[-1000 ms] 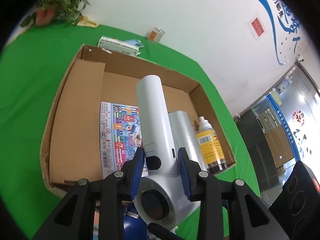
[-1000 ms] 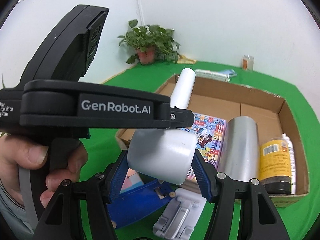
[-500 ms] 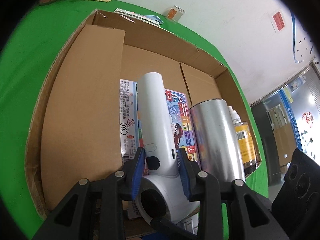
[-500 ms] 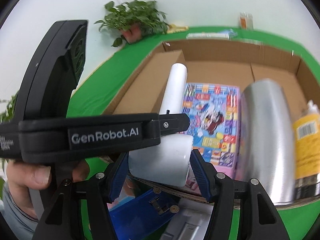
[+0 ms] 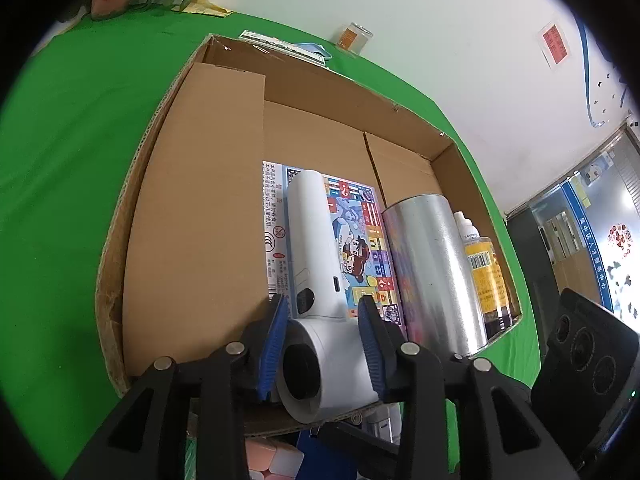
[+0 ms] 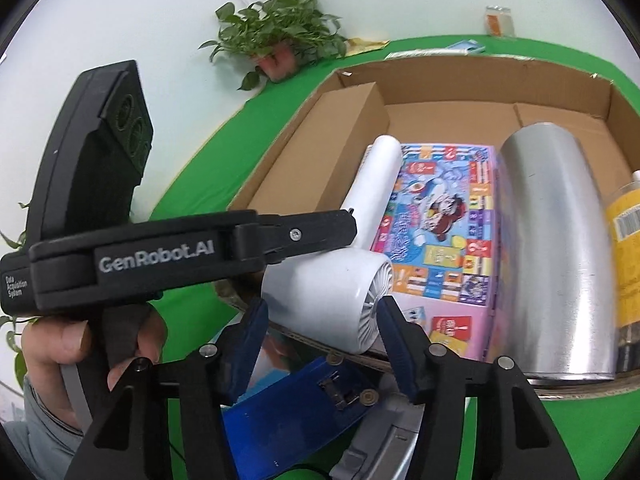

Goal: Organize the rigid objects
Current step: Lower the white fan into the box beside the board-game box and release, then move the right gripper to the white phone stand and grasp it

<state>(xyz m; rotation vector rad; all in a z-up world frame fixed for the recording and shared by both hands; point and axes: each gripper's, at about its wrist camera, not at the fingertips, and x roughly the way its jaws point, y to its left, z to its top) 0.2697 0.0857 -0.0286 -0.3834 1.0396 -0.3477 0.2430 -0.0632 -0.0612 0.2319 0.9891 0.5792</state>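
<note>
- Lying in the open cardboard box [image 5: 320, 76] on the green table [image 5: 80, 120], the white handheld fan [image 5: 312, 240] has its long, smooth handle stretched over the board-game box. Its round head rests at the box's near wall.
- A silver cylinder [image 5: 432, 264] lies just beside the game, on the side away from the fan.
- The board-game box [image 5: 276, 216] lies flat on the carton floor. It has a cartoon figure, coloured squares and a white strip of small Chinese print that is too fine to read.
- The left gripper [image 5: 320, 304] is opening its jaws with the fan's neck between the blue pads. I cannot tell whether the pads press on it.
- The right gripper [image 6: 320, 308] is clenched on the fan's head, one pad at each end.
- The right wrist view alone shows the ribbed white grille on the head, and a hand [image 6: 60, 344] around the left gripper's handle. The left gripper's side reads "GenRobot.AI" and "Data Acquisition System".
- The left wrist view alone shows the dark round opening in the head, plus a small dark button and a slot on the handle.
- A yellow-labelled bottle [image 5: 484, 268] with a barcode and a white cap lies against the cylinder's far side.
- Outside the box, under the grippers, sit a blue object [image 6: 288, 412] and a grey folding stand [image 6: 384, 432].
- A pastel cube [image 5: 272, 460] shows only in the left wrist view.
- A red notice [image 5: 556, 44] hangs on the wall, its writing illegible.
</note>
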